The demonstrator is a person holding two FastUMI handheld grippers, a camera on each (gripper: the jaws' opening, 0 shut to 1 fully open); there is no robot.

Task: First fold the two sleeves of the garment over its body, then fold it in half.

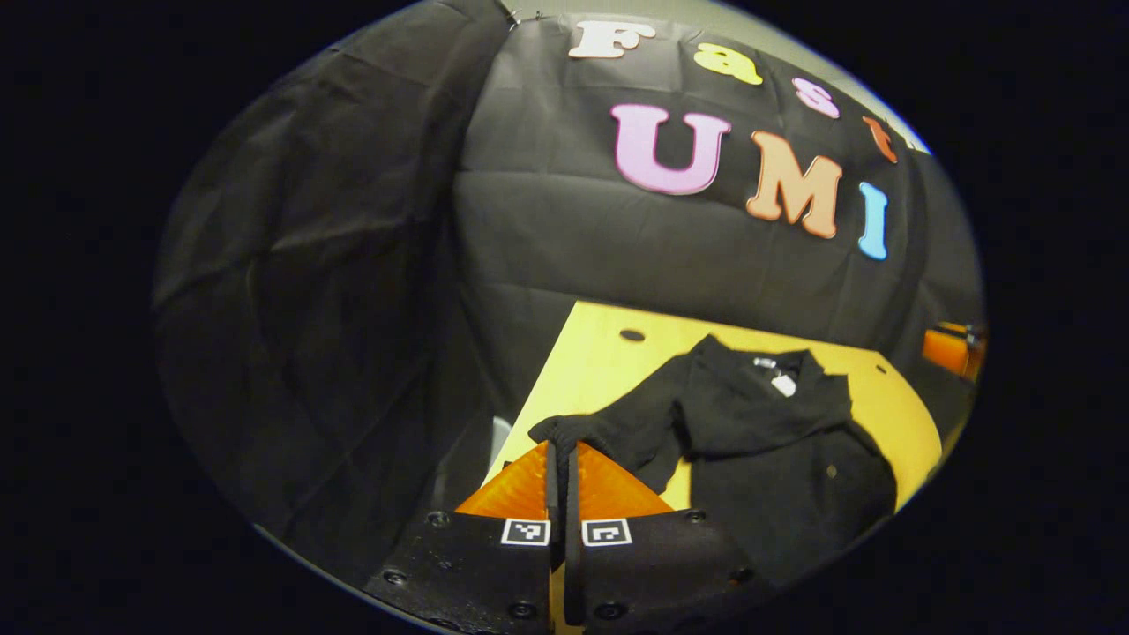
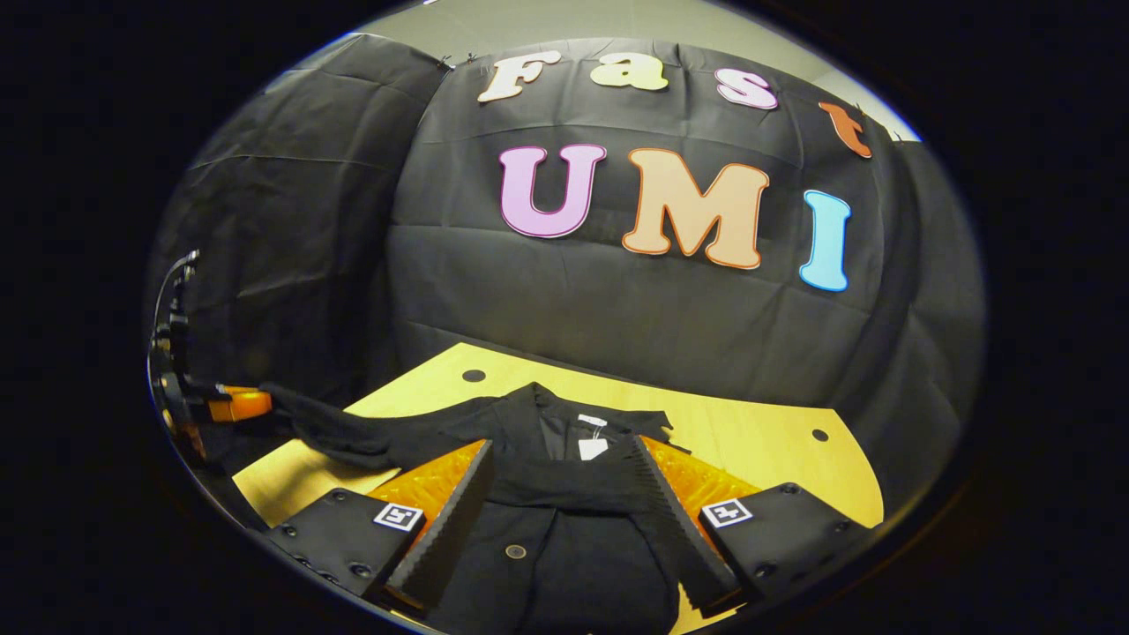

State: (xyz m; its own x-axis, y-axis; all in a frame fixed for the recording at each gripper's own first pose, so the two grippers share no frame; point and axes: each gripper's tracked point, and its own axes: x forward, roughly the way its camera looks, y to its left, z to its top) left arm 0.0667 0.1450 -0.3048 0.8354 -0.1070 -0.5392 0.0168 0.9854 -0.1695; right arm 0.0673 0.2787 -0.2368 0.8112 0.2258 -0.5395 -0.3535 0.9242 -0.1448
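Two grippers are in play. My left gripper (image 1: 562, 459) has its fingers pressed together on the cuff of the sleeve (image 1: 617, 432), holding it up off the table's (image 1: 600, 362) left edge. My right gripper (image 2: 564, 503) hangs with fingers spread wide above the garment's (image 2: 564, 529) chest, gripping nothing. I see the black garment lying flat on the yellow table, collar and white tag (image 2: 593, 441) toward the wall. In the right gripper view, the left gripper sits far left with the sleeve stretched toward it.
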